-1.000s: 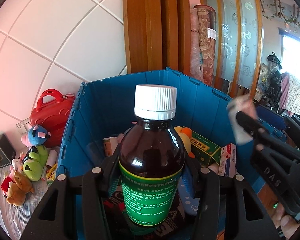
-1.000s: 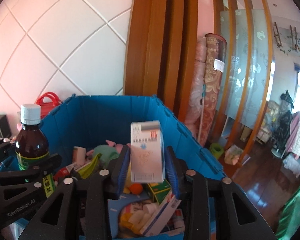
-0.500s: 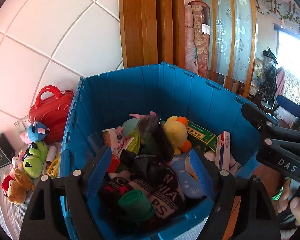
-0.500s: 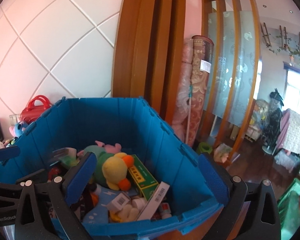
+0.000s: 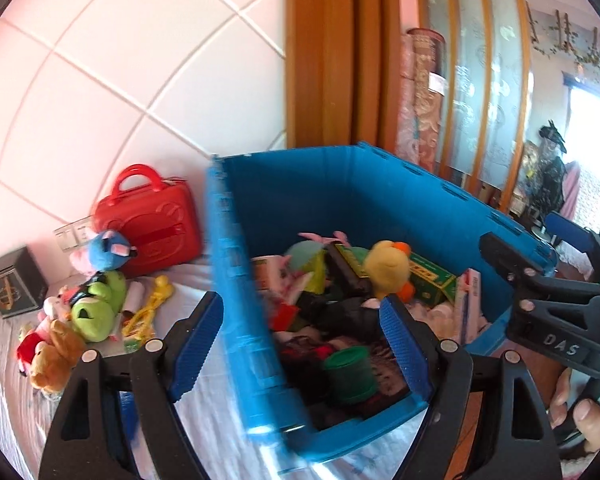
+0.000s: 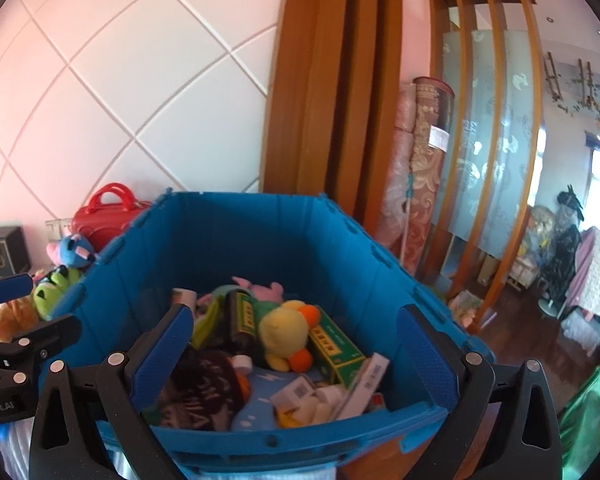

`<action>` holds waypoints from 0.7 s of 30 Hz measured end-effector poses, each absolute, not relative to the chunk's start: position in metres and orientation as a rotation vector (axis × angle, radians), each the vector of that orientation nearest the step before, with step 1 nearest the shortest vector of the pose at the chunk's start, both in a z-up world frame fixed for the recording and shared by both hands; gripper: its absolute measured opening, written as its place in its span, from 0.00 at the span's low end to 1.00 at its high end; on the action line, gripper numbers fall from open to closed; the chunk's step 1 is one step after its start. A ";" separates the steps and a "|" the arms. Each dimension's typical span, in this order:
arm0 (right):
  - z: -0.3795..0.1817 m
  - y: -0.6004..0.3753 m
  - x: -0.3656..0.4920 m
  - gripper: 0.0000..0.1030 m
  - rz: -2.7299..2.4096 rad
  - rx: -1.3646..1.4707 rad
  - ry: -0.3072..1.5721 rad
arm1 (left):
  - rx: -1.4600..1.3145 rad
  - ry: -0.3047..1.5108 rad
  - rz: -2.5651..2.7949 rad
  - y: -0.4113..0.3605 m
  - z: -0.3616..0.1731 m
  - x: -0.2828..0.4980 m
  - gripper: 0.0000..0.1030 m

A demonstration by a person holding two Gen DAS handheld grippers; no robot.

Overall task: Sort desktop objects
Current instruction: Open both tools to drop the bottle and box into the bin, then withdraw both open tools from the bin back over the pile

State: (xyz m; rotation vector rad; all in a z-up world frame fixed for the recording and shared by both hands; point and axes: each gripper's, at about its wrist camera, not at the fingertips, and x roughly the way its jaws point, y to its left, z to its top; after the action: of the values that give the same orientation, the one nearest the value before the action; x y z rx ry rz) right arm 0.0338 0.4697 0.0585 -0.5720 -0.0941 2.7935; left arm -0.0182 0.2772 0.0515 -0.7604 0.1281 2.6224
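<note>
1. Lying on its side among the clutter, the dark brown bottle (image 6: 239, 322) shows a green and yellow label along its body; its cap end is hidden in the pile
2. A small white carton (image 6: 297, 391) with a printed code on one face lies flat near the front of the heap
3. Both rest inside the blue crate (image 6: 260, 240), an open bin with ribbed walls that stands on the worktop (image 5: 16, 392), which is covered by a pale cloth
4. The crate also holds a yellow plush duck (image 6: 286, 334) with orange beak and feet, a long green box (image 6: 332, 350) touching the duck, a dark knitted hat (image 6: 204, 388) with pale lettering, a green round tub (image 5: 350, 372), a pink plush piece at the back and a tall white box (image 5: 470, 304) leaning on the right wall
5. Outside the crate, to its left, a red toy case (image 5: 152, 224), a blue plush (image 5: 108, 248), a green frog plush (image 5: 96, 304), a brown bear plush (image 5: 56, 354) and a black box (image 5: 14, 282) sit on the cloth
6. The left tongs (image 5: 302, 346) stand wide and empty, straddling the crate's left wall, the bottle beyond their tips
7. The right tongs (image 6: 294, 356) are spread to their widest and empty above the near rim, with bottle and carton lying below and between the blue pads (image 6: 164, 352); a hand (image 5: 580, 408) grips their handle
</note>
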 end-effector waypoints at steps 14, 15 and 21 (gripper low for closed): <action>0.066 0.297 -0.004 1.00 2.979 -0.589 -0.216 | -0.933 0.041 2.783 0.096 0.016 -0.045 0.78; 0.064 0.285 -0.007 1.00 2.990 -0.599 -0.228 | -0.951 0.034 2.788 0.084 0.013 -0.048 0.78; 0.042 0.217 -0.034 1.00 3.052 -0.713 -0.270 | -1.072 -0.012 2.835 0.009 -0.011 -0.065 0.78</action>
State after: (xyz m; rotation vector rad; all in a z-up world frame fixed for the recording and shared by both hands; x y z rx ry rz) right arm -0.0341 0.2167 0.0415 -0.7125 -0.2697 3.0520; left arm -0.0647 0.0088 -0.0113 -1.0722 -0.0121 2.8347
